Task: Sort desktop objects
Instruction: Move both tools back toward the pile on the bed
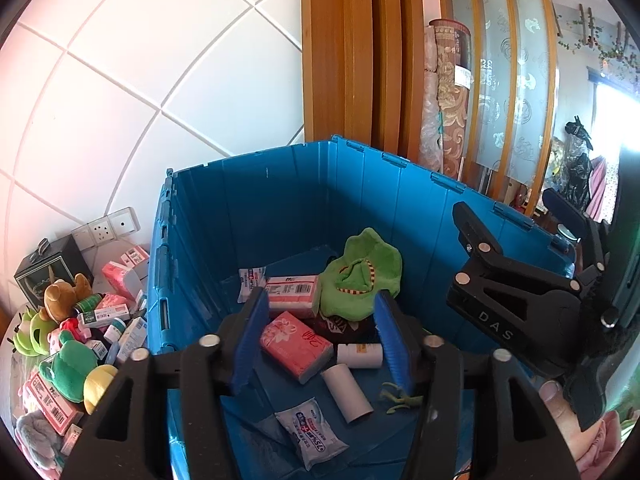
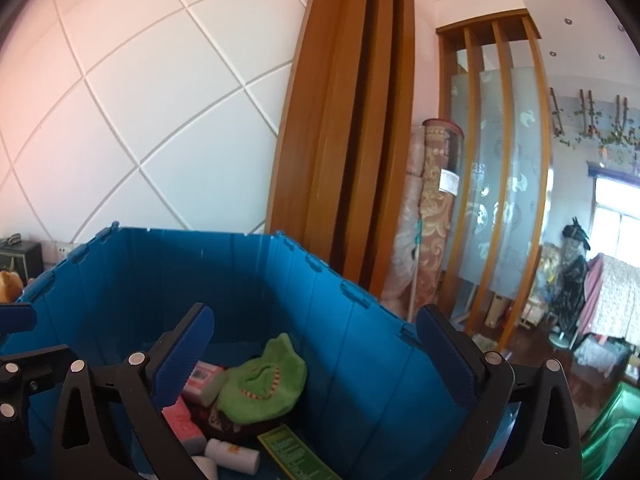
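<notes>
White wall panels crossed by diagonal grooves and a slatted wooden partition [image 2: 348, 128] stand behind a tall blue folding plastic crate [image 1: 280, 208].

Over the crate's open top, the left hand-held gripper [image 1: 324, 344] has its blue-padded fingers [image 1: 250, 340] standing apart with nothing pressed between them. Below it on the crate floor lie a pink floral tissue pack [image 1: 296, 344], a white cylindrical bottle [image 1: 360, 355], a white paper roll [image 1: 347, 392] and a white wet-wipe sachet [image 1: 312, 432]. Farther in sit a pink barcoded tissue pack [image 1: 294, 294] and a green plush frog toy [image 1: 362, 276], which rests against the far wall.

The right hand-held gripper [image 2: 316, 364] hangs near the crate's right rim with its jaws spread wide and empty. In its own view the green plush frog toy [image 2: 264, 380] lies beneath it, with a green printed flat box [image 2: 296, 456] beside the bottle.

Left of the crate, on the tabletop [image 1: 8, 332], a heap of unsorted things remains: a brown plush bear [image 1: 64, 296], green plush frogs [image 1: 74, 364], a yellow plush piece [image 1: 98, 384] and assorted small boxes [image 1: 106, 314].
</notes>
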Motion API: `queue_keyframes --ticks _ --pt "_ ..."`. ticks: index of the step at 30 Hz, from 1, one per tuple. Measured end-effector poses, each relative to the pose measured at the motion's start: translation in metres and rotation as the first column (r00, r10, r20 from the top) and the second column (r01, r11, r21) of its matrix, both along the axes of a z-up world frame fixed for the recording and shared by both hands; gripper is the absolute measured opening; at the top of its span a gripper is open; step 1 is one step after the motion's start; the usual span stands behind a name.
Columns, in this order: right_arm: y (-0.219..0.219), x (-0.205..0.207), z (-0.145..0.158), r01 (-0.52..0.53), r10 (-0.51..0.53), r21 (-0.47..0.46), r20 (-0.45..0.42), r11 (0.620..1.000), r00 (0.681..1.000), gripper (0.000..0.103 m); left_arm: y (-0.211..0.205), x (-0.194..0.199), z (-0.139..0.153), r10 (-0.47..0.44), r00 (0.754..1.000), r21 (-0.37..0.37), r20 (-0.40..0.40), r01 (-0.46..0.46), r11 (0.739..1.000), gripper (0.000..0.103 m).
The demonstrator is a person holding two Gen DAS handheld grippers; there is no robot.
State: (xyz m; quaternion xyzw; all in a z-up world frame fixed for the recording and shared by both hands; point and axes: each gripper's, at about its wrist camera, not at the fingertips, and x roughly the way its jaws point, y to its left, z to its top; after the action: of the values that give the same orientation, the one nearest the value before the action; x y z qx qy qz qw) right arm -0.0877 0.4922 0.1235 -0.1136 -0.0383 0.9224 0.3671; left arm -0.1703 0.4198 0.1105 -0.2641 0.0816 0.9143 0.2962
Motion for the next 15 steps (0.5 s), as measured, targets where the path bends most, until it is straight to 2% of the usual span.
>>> queue_keyframes --ticks 2,4,6,10,13,15 --pt "0.0 0.001 0.0 0.007 -0.007 0.005 -0.006 1.0 1.0 0.103 -0.007 0.005 0.004 0.033 0.999 0.02 -0.041 -0.032 0.999 0.071" --pt "-0.001 0.0 0.0 0.012 -0.012 0.012 -0.005 1.0 1.0 0.103 -0.018 0.014 0.009 0.051 0.994 0.035 -0.098 -0.047 0.998 0.073" --pt "-0.003 -0.001 0.0 0.016 -0.016 0.022 -0.002 1.0 1.0 0.103 -0.031 0.02 0.016 0.051 0.992 0.07 -0.119 -0.043 0.997 0.074" --pt "-0.007 -0.004 0.0 0.029 -0.03 0.039 0.033 0.999 0.999 0.103 -0.065 0.031 0.032 0.113 0.976 0.132 -0.187 -0.089 0.987 0.077" --pt "-0.007 -0.01 -0.002 -0.004 0.004 -0.007 0.095 1.0 0.995 0.103 -0.099 0.034 0.036 0.189 0.958 0.186 -0.217 -0.15 0.971 0.082" --pt "-0.012 -0.009 -0.003 -0.03 0.034 -0.035 0.106 0.999 0.994 0.103 -0.119 0.03 0.035 0.216 0.952 0.178 -0.215 -0.179 0.968 0.082"
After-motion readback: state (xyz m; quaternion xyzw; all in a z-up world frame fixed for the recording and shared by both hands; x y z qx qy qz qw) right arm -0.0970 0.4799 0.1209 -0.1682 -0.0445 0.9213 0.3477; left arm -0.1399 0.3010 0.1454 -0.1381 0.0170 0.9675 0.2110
